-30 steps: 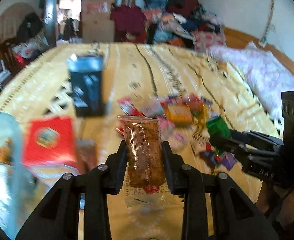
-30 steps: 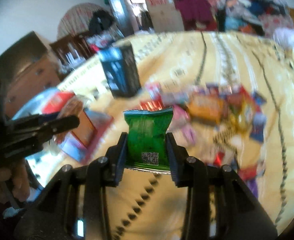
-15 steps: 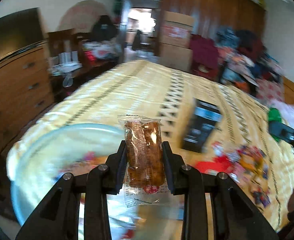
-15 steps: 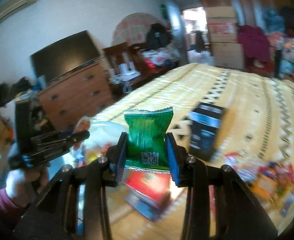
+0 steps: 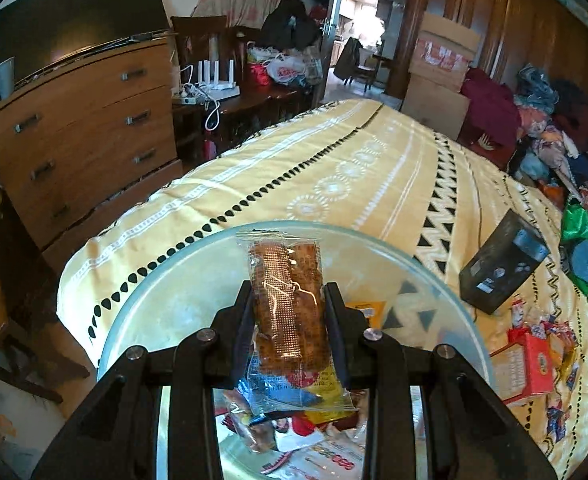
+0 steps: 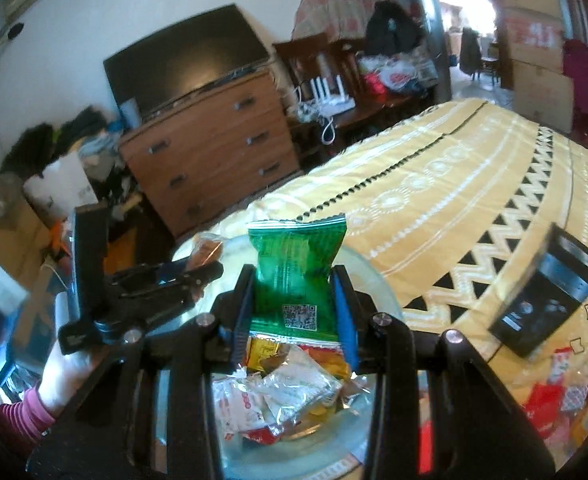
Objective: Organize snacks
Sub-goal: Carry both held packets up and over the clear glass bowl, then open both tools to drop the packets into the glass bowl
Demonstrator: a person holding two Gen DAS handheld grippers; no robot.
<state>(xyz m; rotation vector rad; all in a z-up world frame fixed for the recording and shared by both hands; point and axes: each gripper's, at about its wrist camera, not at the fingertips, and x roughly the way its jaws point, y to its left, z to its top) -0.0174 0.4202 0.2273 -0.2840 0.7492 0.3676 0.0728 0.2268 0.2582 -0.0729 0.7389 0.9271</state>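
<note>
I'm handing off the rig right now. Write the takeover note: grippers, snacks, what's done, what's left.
Left gripper: shut on a brown snack bar, above the glass bowl.
Right gripper: shut on a green packet, also over the bowl.
Done: several snacks lie in the bowl.
Left: release both, then fetch the loose snacks on the bed beside the red box and black box.

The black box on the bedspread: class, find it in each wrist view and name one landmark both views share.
Left wrist view: the black box lies at the right edge, beyond the glass bowl.
Right wrist view: the black box is at the far right, blurred, right of the glass bowl.
Shared landmark: the wooden dresser.
</note>
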